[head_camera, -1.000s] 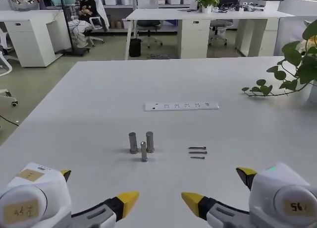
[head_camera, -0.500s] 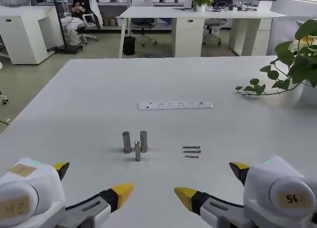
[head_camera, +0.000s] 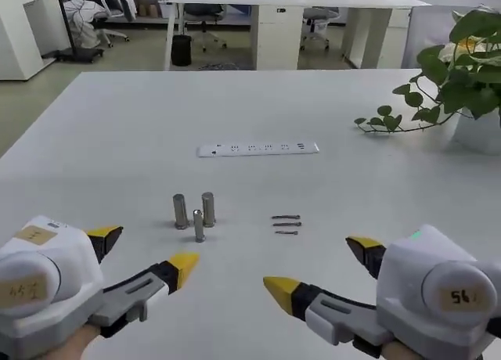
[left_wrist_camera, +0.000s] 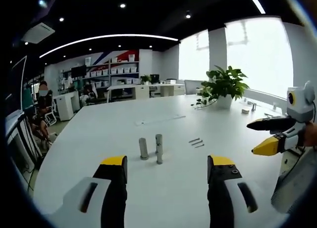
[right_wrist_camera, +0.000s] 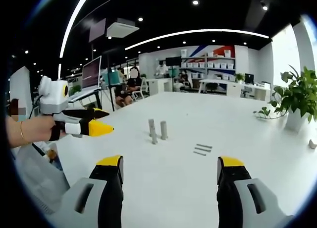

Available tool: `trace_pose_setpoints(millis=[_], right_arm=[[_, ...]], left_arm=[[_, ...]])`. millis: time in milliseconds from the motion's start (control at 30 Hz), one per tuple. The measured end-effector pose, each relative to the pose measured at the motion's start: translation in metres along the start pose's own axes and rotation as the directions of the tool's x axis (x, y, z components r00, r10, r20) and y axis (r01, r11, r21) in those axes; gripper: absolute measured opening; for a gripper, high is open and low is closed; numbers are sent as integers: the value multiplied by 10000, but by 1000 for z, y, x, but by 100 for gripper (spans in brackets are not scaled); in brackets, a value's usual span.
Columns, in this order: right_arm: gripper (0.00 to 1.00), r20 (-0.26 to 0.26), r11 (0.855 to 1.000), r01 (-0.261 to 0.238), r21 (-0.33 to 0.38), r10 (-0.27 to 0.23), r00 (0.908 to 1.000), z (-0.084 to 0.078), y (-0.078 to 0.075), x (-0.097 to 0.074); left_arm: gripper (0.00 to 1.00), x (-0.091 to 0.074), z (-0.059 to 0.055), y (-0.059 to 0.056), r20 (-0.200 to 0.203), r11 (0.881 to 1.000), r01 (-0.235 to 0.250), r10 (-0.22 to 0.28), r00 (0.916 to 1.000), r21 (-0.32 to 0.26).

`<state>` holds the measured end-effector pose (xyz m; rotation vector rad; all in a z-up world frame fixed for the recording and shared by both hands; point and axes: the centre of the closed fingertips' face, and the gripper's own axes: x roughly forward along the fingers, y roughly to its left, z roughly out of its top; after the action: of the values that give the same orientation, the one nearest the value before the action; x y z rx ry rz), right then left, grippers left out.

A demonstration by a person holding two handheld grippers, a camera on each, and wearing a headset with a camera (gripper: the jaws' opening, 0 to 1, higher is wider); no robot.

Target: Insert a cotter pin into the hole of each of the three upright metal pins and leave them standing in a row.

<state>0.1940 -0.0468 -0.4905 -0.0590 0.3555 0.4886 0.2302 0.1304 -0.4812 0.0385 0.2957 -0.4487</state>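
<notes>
The left gripper (head_camera: 145, 250) and right gripper (head_camera: 319, 266) hover over the white counter (head_camera: 376, 188), each with jaws spread wide and empty; beyond them three metal pins (head_camera: 199, 225) stand upright in a tight cluster, one in front of two; three cotter pins (head_camera: 286, 224) lie flat to their right, apart from them; farther off, a power strip (head_camera: 258, 149); a potted plant (head_camera: 462, 70) at far right.

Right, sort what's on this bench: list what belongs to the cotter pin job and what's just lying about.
For the job: three upright metal pins; three cotter pins lying flat nearby; left gripper and right gripper, both open.

Lying about: power strip; potted plant.
</notes>
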Motion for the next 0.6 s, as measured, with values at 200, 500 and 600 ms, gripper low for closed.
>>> trace_pose_setpoints(millis=[200, 500, 600], right_arm=[[73, -36, 10000, -16, 12, 16, 10000, -4, -2, 5], [72, 67, 9999, -9, 168, 8, 10000, 0, -8, 13], [71, 109, 9998, 7, 185, -9, 9999, 1, -10, 14]], left_arm=[[60, 24, -5, 3, -334, 9975, 152, -129, 9994, 694], [54, 64, -15, 5, -603, 9962, 571, -531, 9968, 662], [51, 77, -19, 5, -677, 9942, 690, -635, 9957, 831]])
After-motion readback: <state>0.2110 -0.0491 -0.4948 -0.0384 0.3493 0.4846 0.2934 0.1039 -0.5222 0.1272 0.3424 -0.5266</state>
